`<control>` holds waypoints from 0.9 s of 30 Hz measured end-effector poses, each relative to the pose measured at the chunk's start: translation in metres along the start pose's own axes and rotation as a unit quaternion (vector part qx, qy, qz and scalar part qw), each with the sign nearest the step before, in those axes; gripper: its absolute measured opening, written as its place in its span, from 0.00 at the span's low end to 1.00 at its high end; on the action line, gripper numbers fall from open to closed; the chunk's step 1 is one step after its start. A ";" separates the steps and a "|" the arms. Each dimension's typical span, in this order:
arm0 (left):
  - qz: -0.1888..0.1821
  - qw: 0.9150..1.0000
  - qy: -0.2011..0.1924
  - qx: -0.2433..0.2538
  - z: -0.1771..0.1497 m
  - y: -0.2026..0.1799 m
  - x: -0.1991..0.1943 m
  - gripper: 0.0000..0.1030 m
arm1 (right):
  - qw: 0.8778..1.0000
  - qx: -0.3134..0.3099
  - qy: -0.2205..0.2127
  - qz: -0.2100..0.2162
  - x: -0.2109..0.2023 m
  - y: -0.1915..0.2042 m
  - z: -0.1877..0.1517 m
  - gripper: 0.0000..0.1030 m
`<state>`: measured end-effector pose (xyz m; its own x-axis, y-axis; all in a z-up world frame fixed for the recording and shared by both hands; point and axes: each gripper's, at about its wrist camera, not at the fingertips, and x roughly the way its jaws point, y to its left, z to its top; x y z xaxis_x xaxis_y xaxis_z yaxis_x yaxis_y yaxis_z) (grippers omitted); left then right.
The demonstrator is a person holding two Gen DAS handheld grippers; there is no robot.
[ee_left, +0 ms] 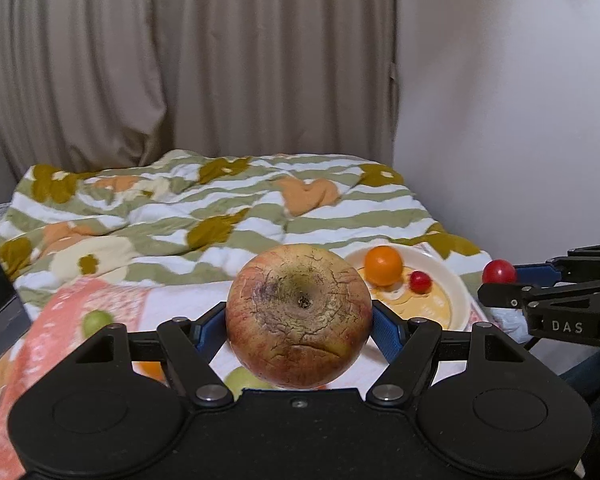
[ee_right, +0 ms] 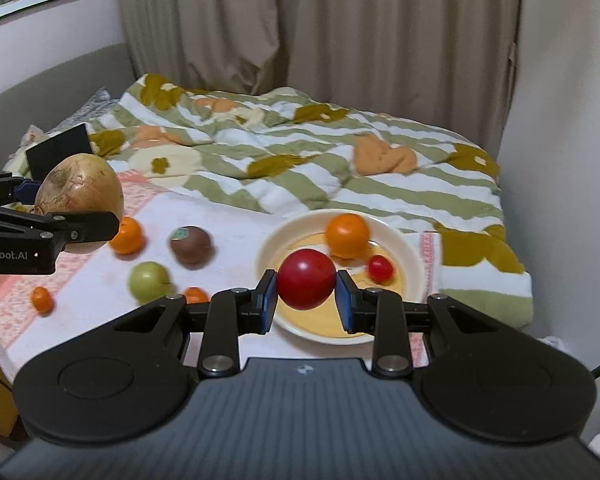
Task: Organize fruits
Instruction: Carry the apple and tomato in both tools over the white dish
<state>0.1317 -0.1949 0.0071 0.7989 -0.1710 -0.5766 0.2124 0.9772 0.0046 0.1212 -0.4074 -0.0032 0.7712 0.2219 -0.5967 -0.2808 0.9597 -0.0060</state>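
My left gripper is shut on a large wrinkled apple and holds it above the cloth; the apple also shows in the right wrist view. My right gripper is shut on a red round fruit, held over the near rim of a cream plate. The plate holds an orange and a small red fruit. In the left wrist view the plate lies to the right, with the orange in it and the red fruit in my right gripper beyond.
On the white and pink cloth lie a green fruit, a brown kiwi, an orange and two small oranges. A striped floral quilt covers the bed behind. A dark box stands at left.
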 end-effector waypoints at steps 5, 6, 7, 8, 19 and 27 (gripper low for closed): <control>-0.029 0.999 0.016 0.020 0.011 -0.020 0.043 0.74 | 1.000 0.021 0.012 -0.019 0.023 -0.028 -0.002 0.45; -0.034 0.999 0.020 0.024 0.013 -0.024 0.052 0.74 | 0.999 0.028 0.015 -0.021 0.028 -0.032 -0.003 0.45; -0.040 0.998 0.025 0.029 0.015 -0.027 0.061 0.74 | 0.999 0.034 0.017 -0.023 0.032 -0.036 -0.003 0.45; -0.044 0.998 0.030 0.034 0.016 -0.031 0.070 0.74 | 0.999 0.040 0.019 -0.025 0.037 -0.040 -0.004 0.45; -0.072 0.989 0.085 0.093 0.020 -0.057 0.164 0.74 | 0.995 0.081 0.049 -0.044 0.082 -0.074 -0.006 0.45; -0.070 0.983 0.103 0.137 0.013 -0.069 0.199 0.74 | 0.991 0.100 0.066 -0.053 0.100 -0.087 -0.011 0.45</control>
<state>0.2829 -0.2983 -0.0977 0.6255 -0.2453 -0.7407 0.4786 0.8703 0.1160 0.2163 -0.4702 -0.0717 0.7053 0.1063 -0.7009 -0.0735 0.9943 0.0768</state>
